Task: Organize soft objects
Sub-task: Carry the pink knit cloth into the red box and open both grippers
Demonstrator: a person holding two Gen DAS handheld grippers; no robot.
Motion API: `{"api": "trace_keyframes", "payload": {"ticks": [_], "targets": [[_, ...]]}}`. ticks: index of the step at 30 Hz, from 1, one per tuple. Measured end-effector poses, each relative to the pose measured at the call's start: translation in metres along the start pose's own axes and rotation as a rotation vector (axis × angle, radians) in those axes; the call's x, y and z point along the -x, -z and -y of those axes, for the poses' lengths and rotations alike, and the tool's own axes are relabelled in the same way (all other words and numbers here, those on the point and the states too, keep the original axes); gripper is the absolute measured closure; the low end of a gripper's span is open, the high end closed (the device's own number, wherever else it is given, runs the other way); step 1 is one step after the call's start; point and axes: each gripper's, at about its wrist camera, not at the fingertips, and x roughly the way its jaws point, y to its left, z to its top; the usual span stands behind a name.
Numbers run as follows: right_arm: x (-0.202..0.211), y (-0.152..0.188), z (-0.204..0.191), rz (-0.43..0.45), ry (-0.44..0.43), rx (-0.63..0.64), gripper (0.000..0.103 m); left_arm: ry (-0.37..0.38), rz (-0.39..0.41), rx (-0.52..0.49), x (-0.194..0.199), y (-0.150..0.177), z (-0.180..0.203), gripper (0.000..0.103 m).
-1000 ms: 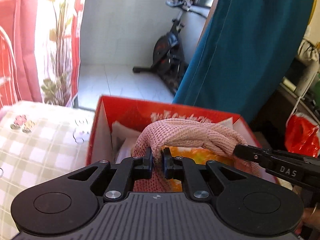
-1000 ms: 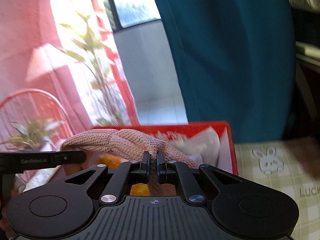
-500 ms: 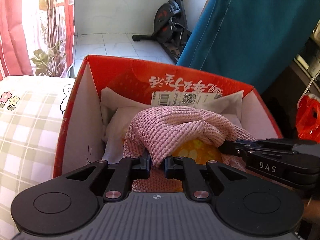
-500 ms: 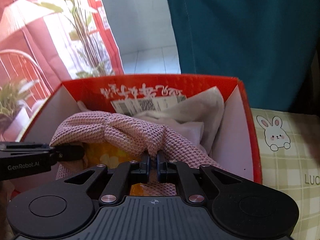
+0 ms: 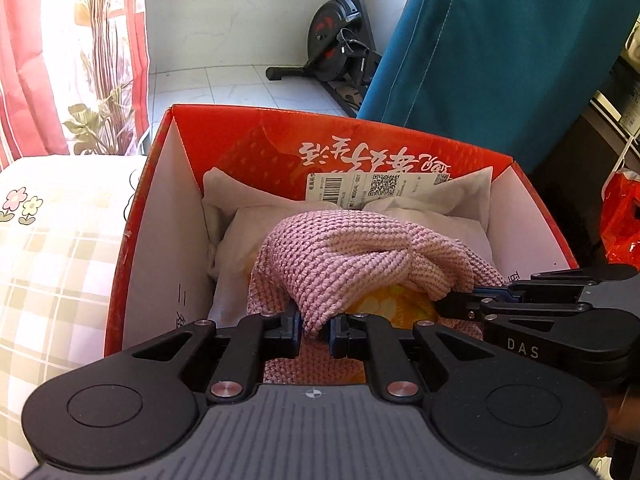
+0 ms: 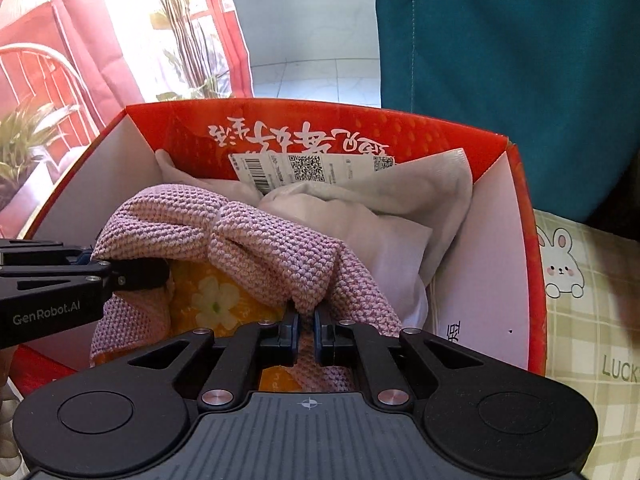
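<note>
A pink knitted cloth [image 5: 352, 256] hangs between my two grippers inside the red cardboard box [image 5: 160, 168]. My left gripper [image 5: 314, 328] is shut on one end of it. My right gripper [image 6: 306, 330] is shut on the other end of the pink cloth [image 6: 256, 240]. Each gripper shows side-on in the other's view, the right one [image 5: 460, 300] and the left one [image 6: 132, 270]. Under the cloth lies an orange flowered fabric [image 6: 212, 300], over white folded cloths [image 6: 392, 208] in the red box [image 6: 520, 240].
The box stands on a checked bedspread [image 5: 48, 264] with a bunny print [image 6: 560, 268]. A teal curtain [image 5: 500, 48] hangs behind, an exercise bike [image 5: 340, 40] stands on the tiled floor, and a red curtain [image 5: 24, 60] hangs at the left. An orange bag [image 5: 620, 220] is at the right.
Both grippers have lowered the pink cloth from above the box rim down into the box, onto the orange fabric. Both stay shut on it.
</note>
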Motion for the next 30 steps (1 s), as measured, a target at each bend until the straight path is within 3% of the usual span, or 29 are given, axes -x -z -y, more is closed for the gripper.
{"api": "trace_keyframes", "payload": {"ticks": [11,13,17,21,25,29,30], "targets": [[0.0,0.001,-0.002,0.004,0.03,0.004,0.096,0.01,0.003,0.011,-0.002,0.001,-0.003,0.087],[-0.001,0.001,-0.002,0.007,0.029,-0.001,0.096,0.008,0.009,0.004,0.0,0.001,-0.002,0.081],[0.002,0.002,0.0,0.029,0.033,-0.015,0.096,0.005,0.033,0.013,0.008,0.0,-0.002,0.044],[0.015,0.007,0.0,0.112,0.03,-0.008,0.092,-0.004,0.05,-0.001,0.019,0.001,0.001,0.041],[0.03,0.011,0.001,0.199,0.039,-0.025,0.078,-0.022,0.087,-0.028,0.035,0.002,0.007,0.036],[0.056,0.017,-0.007,0.321,0.018,0.017,0.055,-0.023,0.138,-0.053,0.06,0.004,0.011,0.036],[0.061,0.018,-0.01,0.342,0.017,0.032,0.054,-0.028,0.151,-0.06,0.067,0.005,0.012,0.036]]}}
